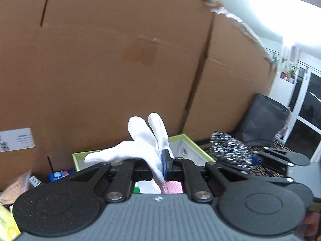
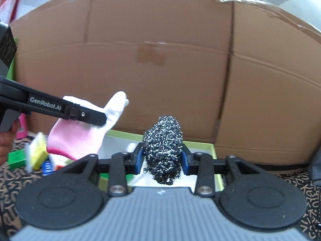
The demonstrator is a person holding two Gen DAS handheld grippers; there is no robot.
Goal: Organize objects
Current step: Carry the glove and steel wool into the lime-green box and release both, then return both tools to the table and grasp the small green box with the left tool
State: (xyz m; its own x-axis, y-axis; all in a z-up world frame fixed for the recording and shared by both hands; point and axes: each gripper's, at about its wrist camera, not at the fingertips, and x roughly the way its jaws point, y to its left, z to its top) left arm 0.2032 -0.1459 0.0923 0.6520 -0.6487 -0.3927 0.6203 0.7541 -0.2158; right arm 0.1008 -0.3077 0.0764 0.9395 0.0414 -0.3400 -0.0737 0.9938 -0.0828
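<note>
Above the green-rimmed tray point(image 2: 213, 150), I have my right gripper point(image 2: 163, 160) clamped on the steel wool scourer point(image 2: 163, 148). My left gripper point(image 1: 160, 165) pinches a white glove point(image 1: 140, 144) (its cuff is pink), held up beside it. Behind both stands a large cardboard box point(image 2: 160, 60).

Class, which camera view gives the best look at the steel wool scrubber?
Right wrist view: the steel wool scrubber sits centred, clamped in the right gripper. The left wrist view shows it smaller, off to the right.

Bright indoor light, motion blur throughout, strong fisheye bending at edges.
</note>
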